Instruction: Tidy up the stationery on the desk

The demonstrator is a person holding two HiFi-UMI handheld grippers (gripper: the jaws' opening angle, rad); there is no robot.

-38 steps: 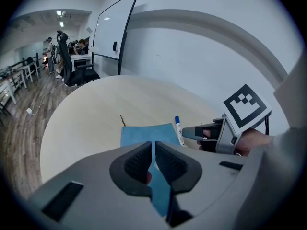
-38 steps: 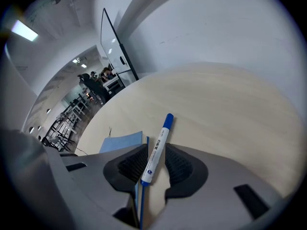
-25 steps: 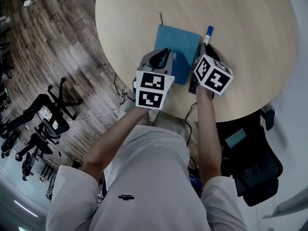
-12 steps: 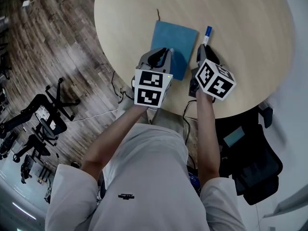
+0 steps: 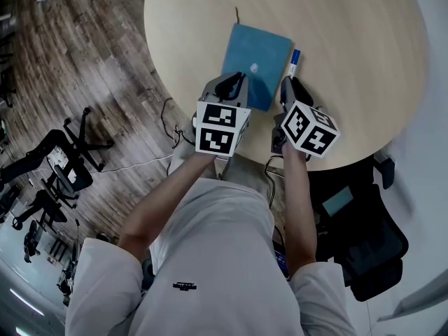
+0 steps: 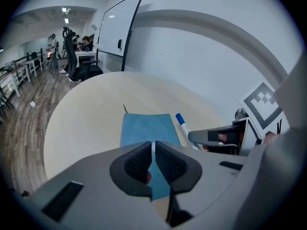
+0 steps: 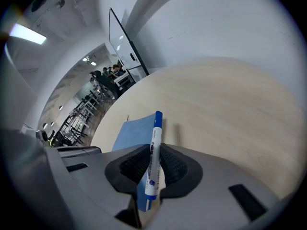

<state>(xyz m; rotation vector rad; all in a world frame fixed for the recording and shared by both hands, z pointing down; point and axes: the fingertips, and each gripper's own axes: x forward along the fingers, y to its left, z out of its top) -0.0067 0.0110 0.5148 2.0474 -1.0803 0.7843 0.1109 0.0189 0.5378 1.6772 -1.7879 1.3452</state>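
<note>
A blue notebook (image 5: 255, 65) lies flat on the round pale wooden table (image 5: 350, 47). My left gripper (image 5: 234, 86) is shut over its near end; in the left gripper view the notebook (image 6: 144, 128) shows through the thin slit between the jaws (image 6: 154, 145), and I cannot tell whether they touch it. My right gripper (image 5: 288, 86) is shut on a white marker with a blue cap (image 5: 294, 61). In the right gripper view the marker (image 7: 154, 147) stands between the pads, cap pointing away, right beside the notebook's (image 7: 129, 131) right edge.
A thin dark ribbon (image 5: 236, 12) sticks out from the notebook's far corner. The table's near edge runs just under both grippers. Office chairs (image 5: 63, 166) stand on the wooden floor at left, a black chair (image 5: 364, 236) at right. A whiteboard (image 6: 120, 30) stands beyond the table.
My right gripper has carried the marker leftwards, from a gap away to right alongside the notebook's right edge. The left gripper stays at the notebook's near end.
</note>
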